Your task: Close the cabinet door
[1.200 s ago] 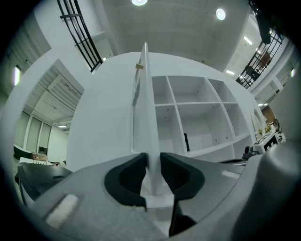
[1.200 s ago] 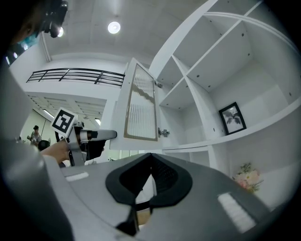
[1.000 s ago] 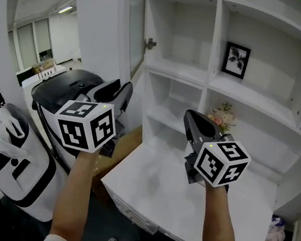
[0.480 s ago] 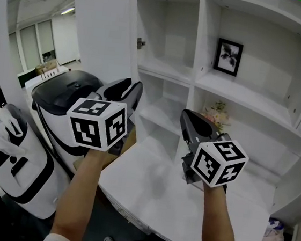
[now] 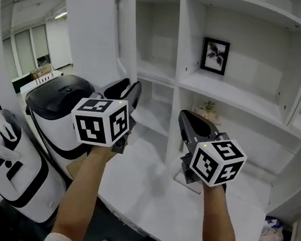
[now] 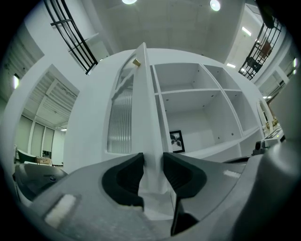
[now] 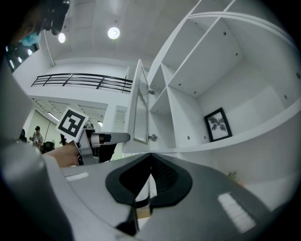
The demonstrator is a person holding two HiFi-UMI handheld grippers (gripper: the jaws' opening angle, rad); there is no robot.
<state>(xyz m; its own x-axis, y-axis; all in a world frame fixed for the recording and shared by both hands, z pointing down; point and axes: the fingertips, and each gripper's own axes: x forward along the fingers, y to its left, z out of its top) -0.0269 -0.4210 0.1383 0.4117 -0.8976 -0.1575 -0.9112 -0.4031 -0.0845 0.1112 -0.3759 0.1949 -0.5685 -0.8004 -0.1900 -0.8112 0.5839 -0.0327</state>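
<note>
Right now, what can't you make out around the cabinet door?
Cabinet door: top cut off by the head view's upper edge.
Flowers: small, partly hidden behind the right hand-held gripper, head view.
Framed picture: too small in every view to tell its subject.

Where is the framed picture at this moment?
In the head view, the framed picture stands on an upper cabinet shelf, right of centre, above the small flowers.
</note>
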